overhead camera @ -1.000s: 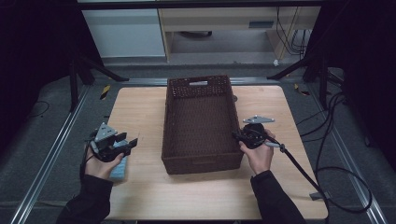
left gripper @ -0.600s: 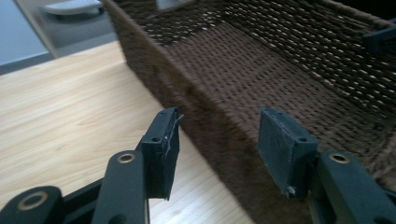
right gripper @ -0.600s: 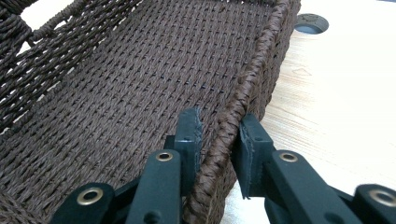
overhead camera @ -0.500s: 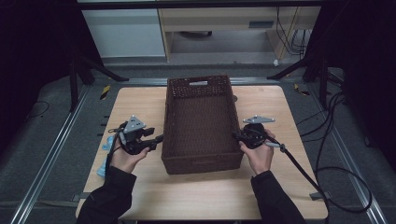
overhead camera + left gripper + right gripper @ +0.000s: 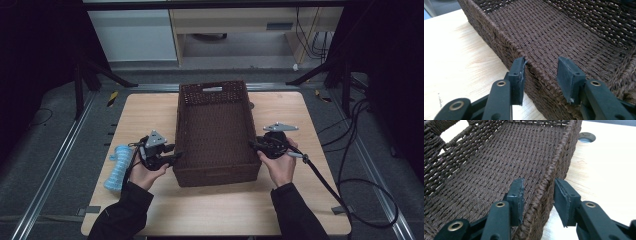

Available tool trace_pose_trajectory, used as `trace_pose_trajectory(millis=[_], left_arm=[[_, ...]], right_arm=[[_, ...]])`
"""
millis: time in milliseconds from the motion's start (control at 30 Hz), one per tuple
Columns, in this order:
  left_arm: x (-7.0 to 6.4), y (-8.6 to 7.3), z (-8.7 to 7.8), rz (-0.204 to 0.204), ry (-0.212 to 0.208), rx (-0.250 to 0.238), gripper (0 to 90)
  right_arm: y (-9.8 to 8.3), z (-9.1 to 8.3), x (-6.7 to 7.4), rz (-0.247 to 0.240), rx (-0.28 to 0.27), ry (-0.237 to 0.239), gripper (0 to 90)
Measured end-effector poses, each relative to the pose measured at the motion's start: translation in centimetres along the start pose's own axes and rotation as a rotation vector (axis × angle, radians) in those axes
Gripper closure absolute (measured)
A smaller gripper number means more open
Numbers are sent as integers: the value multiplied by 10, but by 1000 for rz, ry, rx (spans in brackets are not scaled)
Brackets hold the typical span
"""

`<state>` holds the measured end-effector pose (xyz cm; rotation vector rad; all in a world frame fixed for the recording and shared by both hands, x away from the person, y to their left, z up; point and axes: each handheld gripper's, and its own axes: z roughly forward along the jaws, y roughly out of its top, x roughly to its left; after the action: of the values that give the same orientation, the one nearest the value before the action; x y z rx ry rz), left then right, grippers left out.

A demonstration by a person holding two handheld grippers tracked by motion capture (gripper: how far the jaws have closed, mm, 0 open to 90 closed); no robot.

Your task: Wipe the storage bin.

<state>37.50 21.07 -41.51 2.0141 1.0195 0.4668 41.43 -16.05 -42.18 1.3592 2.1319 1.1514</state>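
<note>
The basket [image 5: 216, 135] sits mid-counter [image 5: 145, 115]. The left gripper [image 5: 172, 156] straddles its left rim, jaws just closing, outer pad touching, inner pad apart. The right gripper [image 5: 254, 146] straddles the right rim, jaws just opening, both pads clear. The basket's far end is cut off in both gripper views.

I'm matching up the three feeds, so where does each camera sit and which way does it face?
High view: above the person's side, looking forward and down on table, basket, both hands.
Left gripper view: rides the left gripper, fingers astride the basket's wall.
Right gripper view: rides the right gripper, likewise.
All share the basket.
</note>
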Motion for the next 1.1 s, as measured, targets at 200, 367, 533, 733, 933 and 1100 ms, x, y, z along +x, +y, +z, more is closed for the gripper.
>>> trace_pose_trajectory(millis=[200, 367, 533, 733, 933, 1100], left_arm=[[-7, -2, -4, -11, -15, 5, 571], [-14, -2, -6, -1, -13, 12, 562], [-12, 2, -9, 25, -12, -16, 562], [-8, 6, 1, 20, -3, -6, 542], [-12, 4, 4, 31, 2, -11, 524], [-15, 2, 3, 16, -16, -18, 524]], right_arm=[[-1, -5, 2, -27, 10, -16, 592], [-2, -14, 1, -58, 14, -34, 696], [-2, -15, 3, -66, 5, -44, 751], [0, -11, -1, -60, -4, -53, 768], [2, -9, -6, -39, -13, -44, 766], [-2, -16, -9, -25, -17, -20, 744]])
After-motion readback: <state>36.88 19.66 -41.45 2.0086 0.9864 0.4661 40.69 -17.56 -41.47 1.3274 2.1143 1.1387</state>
